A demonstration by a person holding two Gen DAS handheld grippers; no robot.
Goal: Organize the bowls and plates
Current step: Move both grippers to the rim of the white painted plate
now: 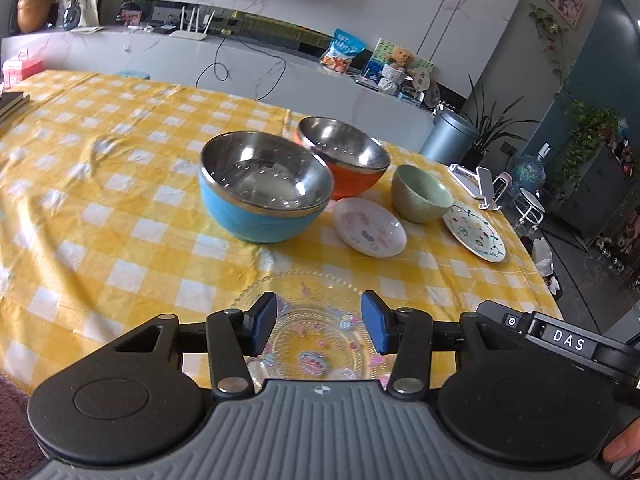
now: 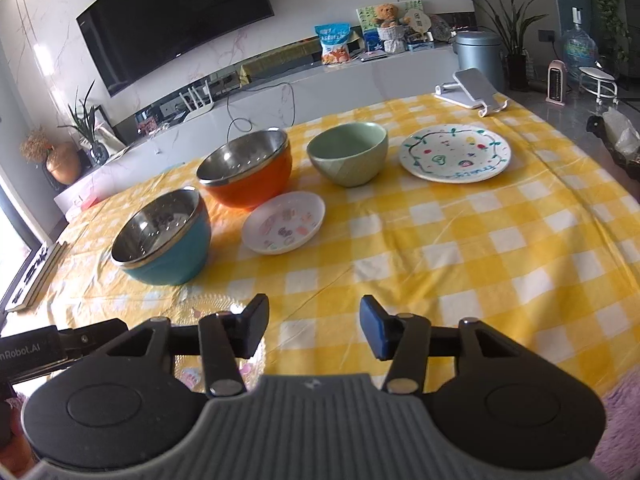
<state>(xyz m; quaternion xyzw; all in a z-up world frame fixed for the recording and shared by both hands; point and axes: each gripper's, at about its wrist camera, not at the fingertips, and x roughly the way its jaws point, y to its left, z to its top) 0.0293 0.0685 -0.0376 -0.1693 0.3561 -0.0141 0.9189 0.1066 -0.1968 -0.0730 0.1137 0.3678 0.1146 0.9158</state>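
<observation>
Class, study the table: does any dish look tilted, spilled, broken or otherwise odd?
Only the orange bowl stands out: it tips on its side toward the blue bowl, rim slanted. The other dishes sit flat, empty and unbroken. The tablecloth is wrinkled.

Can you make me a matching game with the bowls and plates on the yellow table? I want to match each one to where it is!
Things:
1. blue bowl
2. green bowl
3. clear glass plate
4. fruit plate

Places:
A. right under the left gripper
B. farthest right, near the phone stand
C. farthest left of the bowls
D. between the orange bowl and the fruit plate

Pairs: 1-C, 2-D, 3-A, 4-B
</observation>
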